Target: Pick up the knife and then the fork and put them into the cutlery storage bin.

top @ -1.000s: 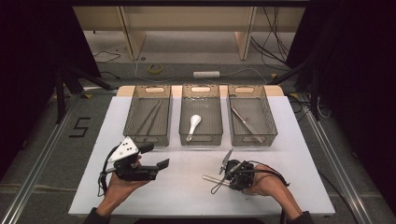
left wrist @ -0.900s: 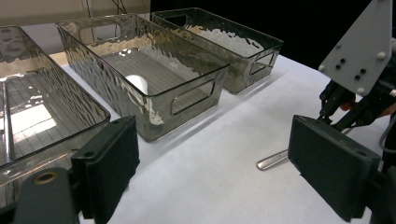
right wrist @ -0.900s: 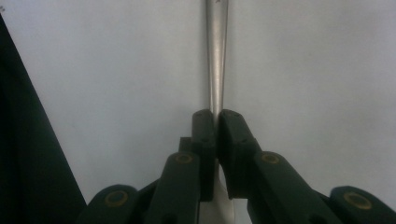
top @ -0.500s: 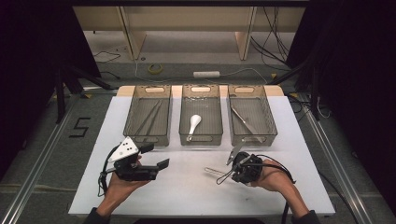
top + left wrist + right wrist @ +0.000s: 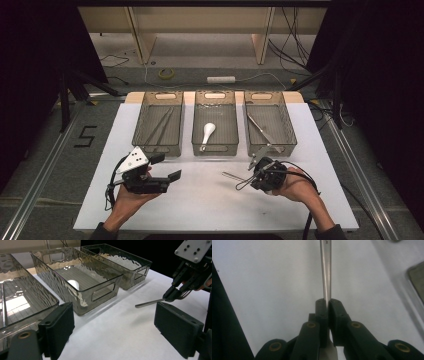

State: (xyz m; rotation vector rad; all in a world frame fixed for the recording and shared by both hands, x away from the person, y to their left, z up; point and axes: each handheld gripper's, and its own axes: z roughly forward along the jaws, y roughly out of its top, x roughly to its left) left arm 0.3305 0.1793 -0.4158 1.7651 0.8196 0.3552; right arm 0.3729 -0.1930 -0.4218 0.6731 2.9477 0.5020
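Steel utensil [image 5: 325, 272], a slim metal handle, is clenched in my right gripper [image 5: 251, 176] and held just above the white table [image 5: 210, 210], in front of the right bin [image 5: 270, 125]. My left gripper [image 5: 167, 167] waits with its jaws apart, grasping nothing. Three clear bins stand in a row: thin rods in the left bin [image 5: 157, 125], a white spoon [image 5: 207, 134] in the middle bin [image 5: 215, 125], metal pieces in the right. I judge the sorting nearly done; this piece is not yet binned.

A black numeral "5" is marked on the grey floor [image 5: 86, 136], left of the table, at mid-left of the high view.
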